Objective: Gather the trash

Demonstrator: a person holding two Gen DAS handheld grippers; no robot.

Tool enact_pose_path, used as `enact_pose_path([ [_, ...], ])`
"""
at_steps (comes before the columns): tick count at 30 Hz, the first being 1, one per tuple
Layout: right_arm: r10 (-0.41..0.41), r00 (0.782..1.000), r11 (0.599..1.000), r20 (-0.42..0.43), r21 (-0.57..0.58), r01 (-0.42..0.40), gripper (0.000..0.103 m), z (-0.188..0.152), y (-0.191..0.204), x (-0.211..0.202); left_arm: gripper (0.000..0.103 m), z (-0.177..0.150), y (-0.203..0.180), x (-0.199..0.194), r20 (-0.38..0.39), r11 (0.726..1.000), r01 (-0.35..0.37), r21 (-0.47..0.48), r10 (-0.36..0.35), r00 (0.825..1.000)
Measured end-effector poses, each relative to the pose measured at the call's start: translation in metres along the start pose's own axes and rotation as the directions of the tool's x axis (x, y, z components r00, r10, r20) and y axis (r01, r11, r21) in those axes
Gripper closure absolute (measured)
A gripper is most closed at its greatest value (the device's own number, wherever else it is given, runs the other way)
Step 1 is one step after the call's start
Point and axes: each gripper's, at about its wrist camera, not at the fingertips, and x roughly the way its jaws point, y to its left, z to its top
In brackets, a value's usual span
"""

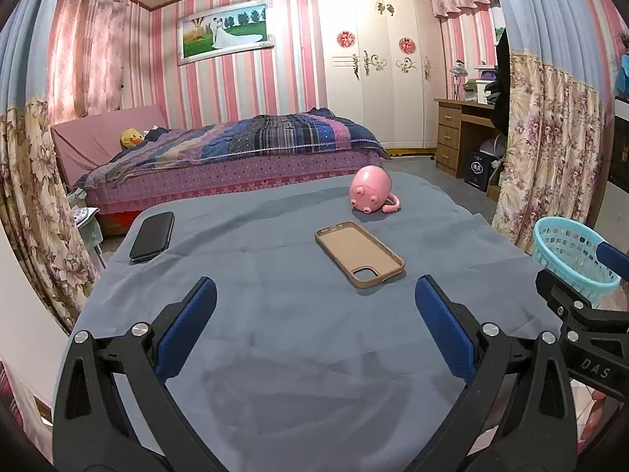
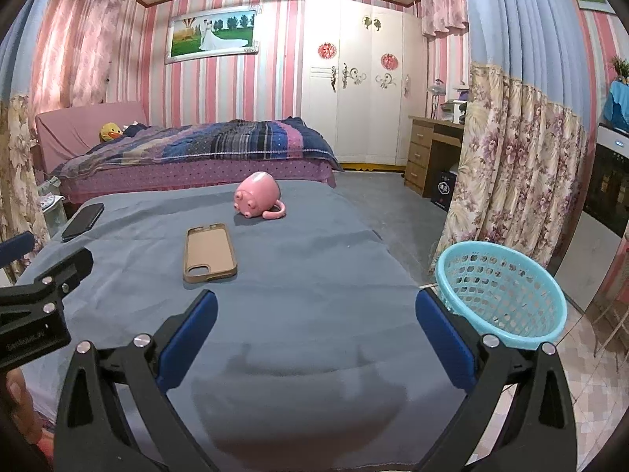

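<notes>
A table under a grey-blue cloth (image 1: 298, 338) (image 2: 314, 306) holds a tan phone case (image 1: 359, 253) (image 2: 210, 253), a pink pig-shaped mug (image 1: 371, 190) (image 2: 257, 196) lying on its side, and a black phone (image 1: 152, 236) (image 2: 82, 216) at the far left. A turquoise mesh basket (image 1: 570, 259) (image 2: 503, 295) stands off the table's right edge. My left gripper (image 1: 314, 314) is open and empty above the near cloth. My right gripper (image 2: 314, 314) is open and empty too, with the basket just beyond its right finger.
A bed (image 1: 236, 149) with a striped quilt lies behind the table. A white wardrobe (image 1: 377, 67) and a wooden desk (image 1: 456, 133) stand at the back right. Floral curtains (image 2: 519, 165) hang on the right, beside the basket.
</notes>
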Motion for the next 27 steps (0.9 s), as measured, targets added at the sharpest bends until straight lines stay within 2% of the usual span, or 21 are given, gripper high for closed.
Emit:
enact_pose_path([
  [27,-0.005,1.0,1.0,0.02,-0.005,0.005,0.005,-0.0032,0.0023,0.0004,0.005,-0.0035,0.0002,0.0005,0.008,1.0,-0.004,0.012,0.004,1.0],
])
